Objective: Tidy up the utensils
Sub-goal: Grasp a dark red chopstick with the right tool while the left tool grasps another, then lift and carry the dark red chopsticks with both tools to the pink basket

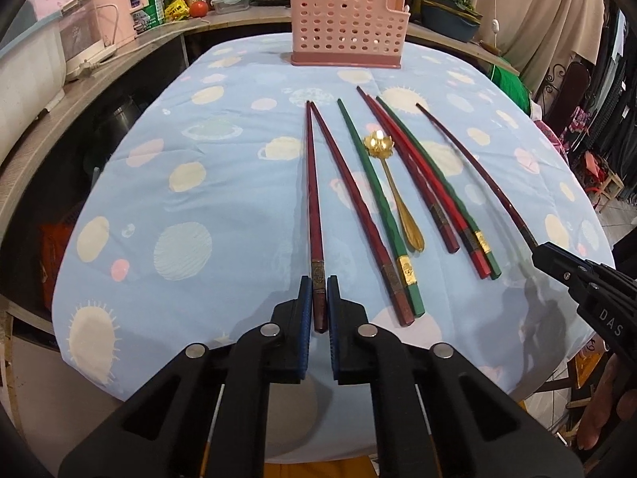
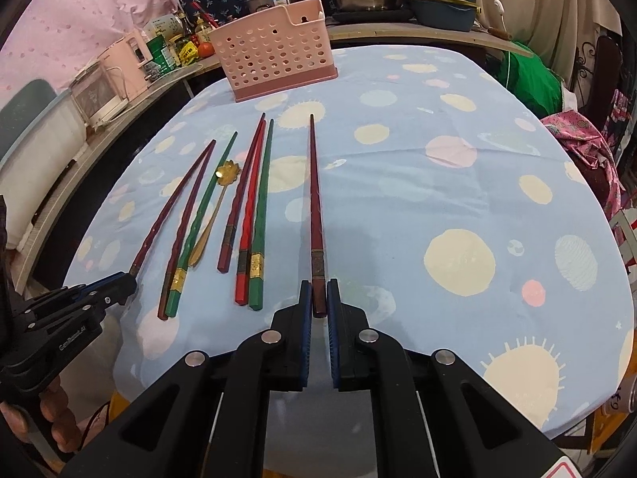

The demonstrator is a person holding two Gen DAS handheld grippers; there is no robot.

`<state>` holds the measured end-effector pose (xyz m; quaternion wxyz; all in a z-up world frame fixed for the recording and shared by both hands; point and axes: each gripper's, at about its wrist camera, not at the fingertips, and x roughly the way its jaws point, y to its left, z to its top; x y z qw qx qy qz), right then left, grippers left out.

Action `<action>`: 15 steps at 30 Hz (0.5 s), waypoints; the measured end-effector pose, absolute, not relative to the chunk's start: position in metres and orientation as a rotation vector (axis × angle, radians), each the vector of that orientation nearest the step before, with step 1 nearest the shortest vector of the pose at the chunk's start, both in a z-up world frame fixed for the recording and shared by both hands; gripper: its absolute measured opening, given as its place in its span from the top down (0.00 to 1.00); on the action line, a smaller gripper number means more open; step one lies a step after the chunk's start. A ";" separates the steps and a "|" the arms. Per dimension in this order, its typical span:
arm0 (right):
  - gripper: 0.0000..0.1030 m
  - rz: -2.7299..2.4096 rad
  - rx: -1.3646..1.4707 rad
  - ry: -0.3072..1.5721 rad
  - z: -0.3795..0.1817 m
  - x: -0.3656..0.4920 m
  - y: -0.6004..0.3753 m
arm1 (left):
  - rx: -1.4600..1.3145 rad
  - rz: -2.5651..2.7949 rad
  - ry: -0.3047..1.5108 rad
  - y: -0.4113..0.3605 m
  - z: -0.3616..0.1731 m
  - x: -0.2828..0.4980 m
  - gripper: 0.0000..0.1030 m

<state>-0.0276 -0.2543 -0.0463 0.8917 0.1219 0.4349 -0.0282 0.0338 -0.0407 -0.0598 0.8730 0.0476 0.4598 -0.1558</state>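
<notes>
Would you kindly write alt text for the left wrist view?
The left tongs grip the end of a dark red chopstick on a blue spotted tablecloth. Beside it lie more chopsticks and a gold spoon; a pink basket stands beyond.

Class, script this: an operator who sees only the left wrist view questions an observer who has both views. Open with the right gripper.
Operator: I see the right gripper only from the side. Is it holding anything?
Observer: Yes. In the right wrist view, the right gripper is closed on the thick end of a dark red chopstick.
Operator: How does my own gripper look from outside?
Observer: The left gripper grips the leftmost chopstick at its very end.
</notes>
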 end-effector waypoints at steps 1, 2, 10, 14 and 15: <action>0.93 -0.057 0.250 0.894 -0.041 -0.028 -0.253 | 0.098 -0.324 0.953 -0.040 -0.056 0.033 0.93; 0.93 -0.056 0.247 0.886 -0.036 -0.028 -0.253 | 0.097 -0.323 0.945 -0.040 -0.051 0.034 0.93; 0.93 -0.047 0.251 0.787 0.016 -0.026 -0.256 | 0.068 -0.317 0.847 -0.035 0.000 0.038 0.93; 0.93 -0.049 0.264 0.735 0.041 -0.018 -0.265 | 0.035 -0.319 0.789 -0.031 0.031 0.049 0.93; 0.93 -0.047 0.271 0.723 0.047 -0.016 -0.269 | 0.028 -0.318 0.778 -0.030 0.038 0.052 0.93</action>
